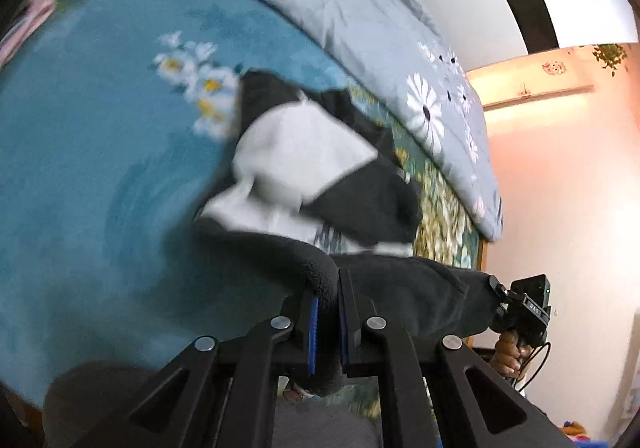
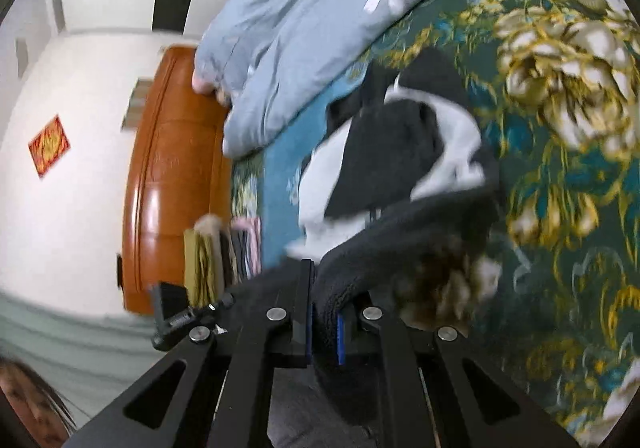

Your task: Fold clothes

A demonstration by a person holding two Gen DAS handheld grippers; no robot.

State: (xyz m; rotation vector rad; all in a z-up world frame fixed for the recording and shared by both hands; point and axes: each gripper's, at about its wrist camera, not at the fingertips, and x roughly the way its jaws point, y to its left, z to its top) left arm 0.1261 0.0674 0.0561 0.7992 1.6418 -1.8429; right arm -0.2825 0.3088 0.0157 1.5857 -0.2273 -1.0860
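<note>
A dark grey fleece garment with white panels (image 1: 316, 168) lies bunched on the teal floral bedspread (image 1: 100, 168). My left gripper (image 1: 328, 312) is shut on a dark fleece edge of it, lifted above the bed. My right gripper (image 2: 324, 312) is shut on another dark fleece edge of the same garment (image 2: 400, 168), beside a brown fur trim (image 2: 440, 288). The right gripper also shows in the left wrist view (image 1: 524, 308) at the right, with the fabric stretched between the two. Both views are blurred by motion.
A light blue quilt with white daisies (image 1: 360, 28) lies along the far side of the bed. A wooden headboard (image 2: 168, 176) stands at one end, with a stack of folded clothes (image 2: 220, 256) near it. White walls lie beyond.
</note>
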